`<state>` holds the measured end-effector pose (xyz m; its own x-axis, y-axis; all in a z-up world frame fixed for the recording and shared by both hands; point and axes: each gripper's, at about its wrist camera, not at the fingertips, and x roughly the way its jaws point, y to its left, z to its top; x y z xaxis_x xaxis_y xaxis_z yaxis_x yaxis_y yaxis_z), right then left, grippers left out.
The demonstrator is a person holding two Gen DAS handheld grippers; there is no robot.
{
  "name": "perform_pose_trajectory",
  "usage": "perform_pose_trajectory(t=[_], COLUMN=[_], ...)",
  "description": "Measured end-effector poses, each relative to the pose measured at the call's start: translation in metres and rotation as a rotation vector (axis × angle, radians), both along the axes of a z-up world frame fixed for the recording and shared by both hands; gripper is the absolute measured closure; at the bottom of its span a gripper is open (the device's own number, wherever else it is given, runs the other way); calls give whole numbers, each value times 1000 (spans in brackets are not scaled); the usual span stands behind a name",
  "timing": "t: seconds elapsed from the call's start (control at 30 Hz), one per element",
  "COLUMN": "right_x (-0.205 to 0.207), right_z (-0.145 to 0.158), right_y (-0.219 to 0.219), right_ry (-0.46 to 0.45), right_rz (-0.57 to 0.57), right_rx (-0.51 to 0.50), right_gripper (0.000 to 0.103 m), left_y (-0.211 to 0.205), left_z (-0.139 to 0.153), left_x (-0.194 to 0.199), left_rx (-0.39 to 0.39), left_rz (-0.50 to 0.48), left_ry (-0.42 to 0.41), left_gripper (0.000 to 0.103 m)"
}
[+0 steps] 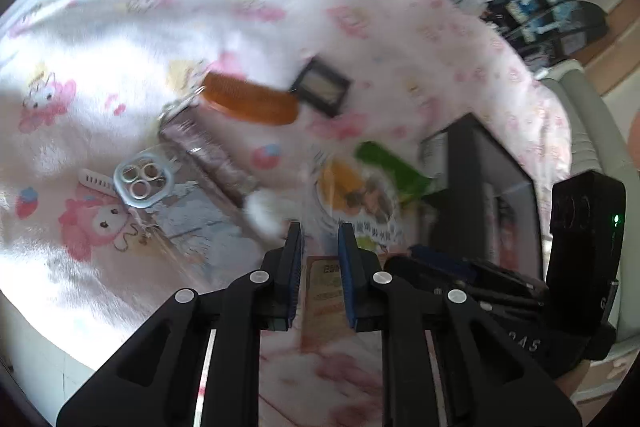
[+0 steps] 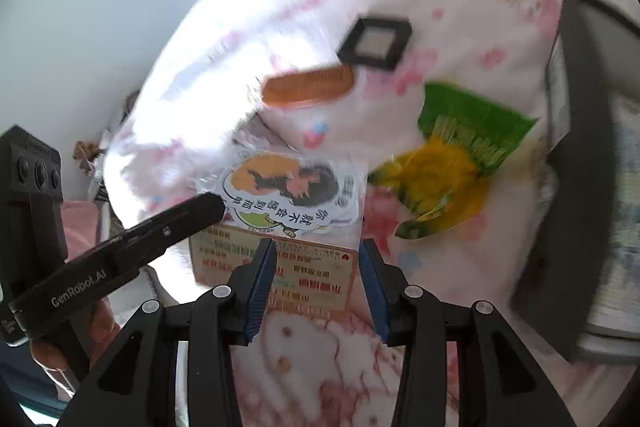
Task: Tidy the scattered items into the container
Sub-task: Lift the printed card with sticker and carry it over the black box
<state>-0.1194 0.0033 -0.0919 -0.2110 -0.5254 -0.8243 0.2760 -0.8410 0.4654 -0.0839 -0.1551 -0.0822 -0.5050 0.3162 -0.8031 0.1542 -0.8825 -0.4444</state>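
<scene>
Overhead, both grippers hang above a blanket [image 1: 224,7] printed with pink cartoon figures. The left gripper [image 1: 319,233] has its blue pads nearly together with nothing pinched between them; an orange printed card [image 1: 320,307] lies on the blanket under the gap. The right gripper [image 2: 318,251] stands a little wider, also empty, with the same card [image 2: 312,275] beneath its fingers.

Seen from the left wrist, an orange comb [image 1: 250,99] lies at about eleven o'clock from the fingertips, a black square compact [image 1: 322,87] just beside its right end at twelve. A blue phone case [image 1: 142,185] sits at nine to ten o'clock, a sticker sheet [image 1: 356,195] just past the fingertips at one, and a green and yellow snack packet [image 1: 394,171] beyond it. The dark container [image 1: 496,195] stands at two o'clock, at the blanket's edge.
</scene>
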Motion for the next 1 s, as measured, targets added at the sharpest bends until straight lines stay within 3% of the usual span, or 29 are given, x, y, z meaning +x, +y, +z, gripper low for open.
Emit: perform_pose_trajectory(t=[0.13, 0.23, 0.3, 0.43, 0.5, 0.67, 0.87, 1.0], right_x=[14, 24, 39, 58, 55, 27, 14, 20], right_z=[38, 63, 80, 97, 103, 82, 31, 19], right_y=[24, 58, 90, 151, 177, 236, 279, 299], right_ry=[99, 167, 241, 264, 298, 278, 154, 119], right_rz=[-36, -108, -185, -259, -278, -300, -324, -384], right_rx=[-1, 10, 32, 8, 47, 202, 224, 188], right_gripper=[64, 64, 64, 64, 64, 64, 64, 62], left_y=[31, 53, 73, 137, 167, 237, 289, 316], left_z=[31, 41, 45, 47, 43, 12, -26, -43], left_x=[0, -9, -14, -46, -62, -96, -109, -111], left_rx=[-9, 177, 238, 237, 241, 225, 122, 77], left_rz=[-64, -165, -210, -314, -355, -430, -475, -515], left_ry=[59, 97, 119, 117, 95, -11, -112, -152], left_gripper=[87, 87, 87, 87, 87, 87, 85, 81])
